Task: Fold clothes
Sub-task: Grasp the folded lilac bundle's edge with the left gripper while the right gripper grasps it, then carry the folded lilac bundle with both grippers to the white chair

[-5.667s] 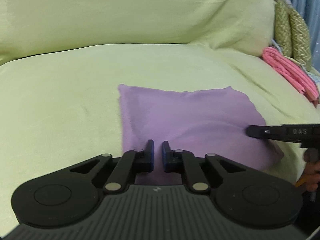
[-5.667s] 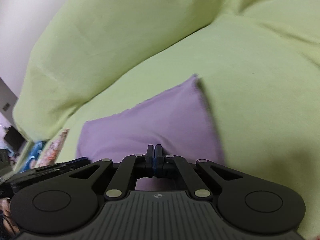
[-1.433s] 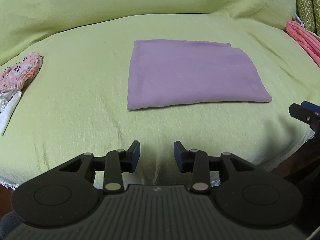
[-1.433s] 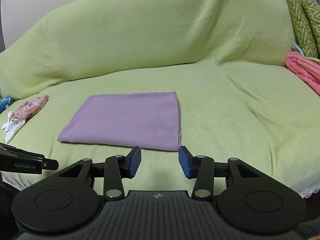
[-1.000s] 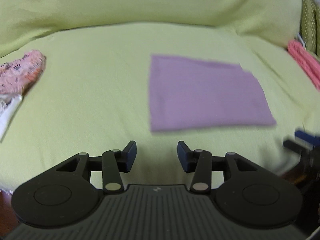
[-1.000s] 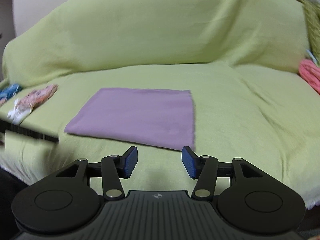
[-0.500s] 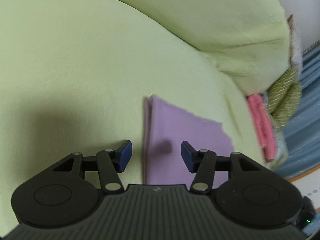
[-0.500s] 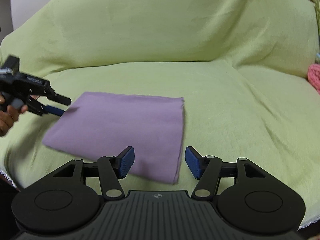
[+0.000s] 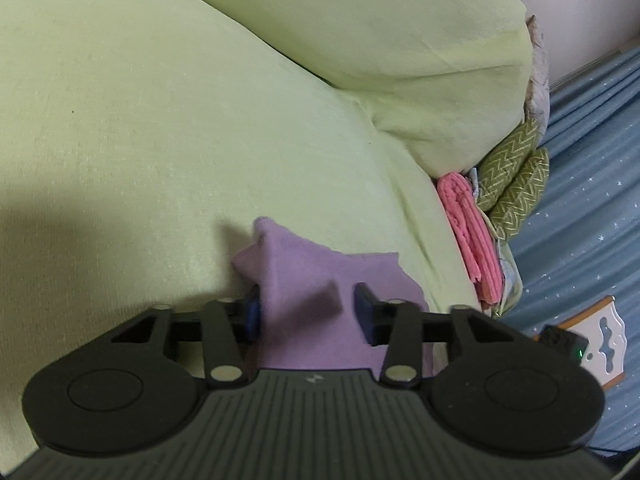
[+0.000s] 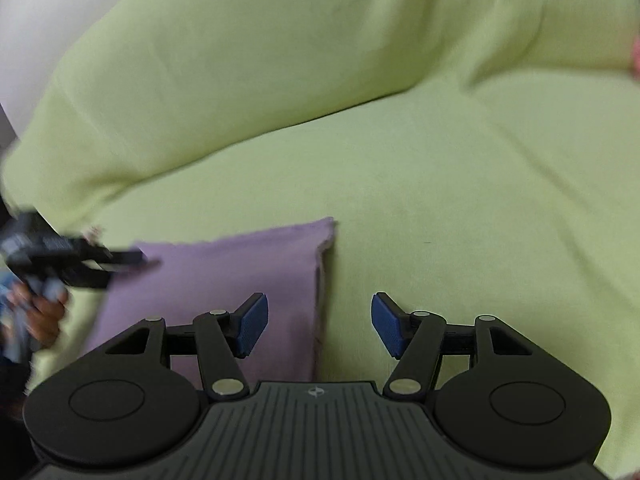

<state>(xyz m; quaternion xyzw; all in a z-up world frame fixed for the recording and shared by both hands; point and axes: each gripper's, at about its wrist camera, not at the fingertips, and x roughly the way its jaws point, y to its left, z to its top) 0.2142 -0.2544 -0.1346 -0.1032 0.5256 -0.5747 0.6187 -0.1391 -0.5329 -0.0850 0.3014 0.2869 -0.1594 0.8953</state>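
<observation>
the left gripper point(image 9: 307, 312) is closing with the purple cloth point(image 9: 320, 280) bunched between its jaws. the right gripper point(image 10: 319, 322) hangs released over the cloth's right edge on the sofa point(image 10: 440, 184).

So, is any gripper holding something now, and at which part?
The left gripper is closing on the purple cloth's bunched corner; the right gripper holds nothing.

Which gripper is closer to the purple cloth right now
Left. The left gripper has the purple cloth bunched between its closing jaws; the right gripper hovers open over its other edge.
</observation>
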